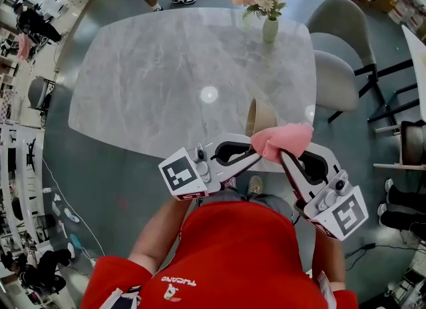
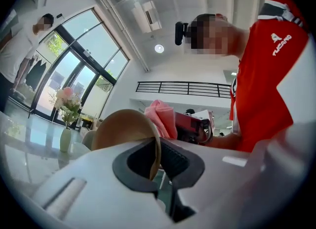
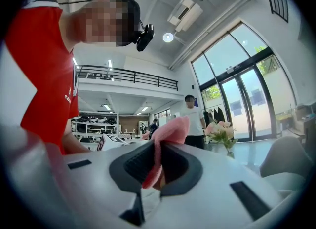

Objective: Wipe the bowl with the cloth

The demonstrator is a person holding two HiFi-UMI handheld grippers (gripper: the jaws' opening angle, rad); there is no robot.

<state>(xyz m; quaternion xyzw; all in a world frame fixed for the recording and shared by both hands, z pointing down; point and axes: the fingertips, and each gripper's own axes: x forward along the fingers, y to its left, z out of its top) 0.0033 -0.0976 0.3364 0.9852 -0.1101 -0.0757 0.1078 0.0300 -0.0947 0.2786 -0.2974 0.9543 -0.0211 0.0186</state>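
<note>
Grey stone made up the table (image 1: 166,81), with a vase of flowers (image 1: 269,29) at the far edge and nothing of the task resting on it.

Held the left gripper (image 1: 249,154) clear above the near edge, pointed roughly level toward the right, jaws almost together and clamped on the thin rim of the tan bowl (image 1: 260,116). Carried the bowl on edge rather than flat, rim pinched low, body rising up and away beyond the jaws. Seemed to have the hollow turned toward the right; could not settle that for certain.

Just right of the bowl, touching it or very nearly, bunched the pink cloth (image 1: 285,140). Pinched a fold of it in the right gripper (image 1: 283,156), jaws shut on the fabric, the bulk sticking out past the tips. Pointed the two grippers at each other, tips close together in front of the red shirt (image 1: 233,248).

Judged the wipe about to start or barely started. Found the bowl up and slightly left of the cloth, so needed only a short push of the right hand leftward into the hollow against a steady left grip. Reckoned the right hand the worker, the left merely the holder. Risked the rim twisting in the left jaws under a sideways press.
</note>
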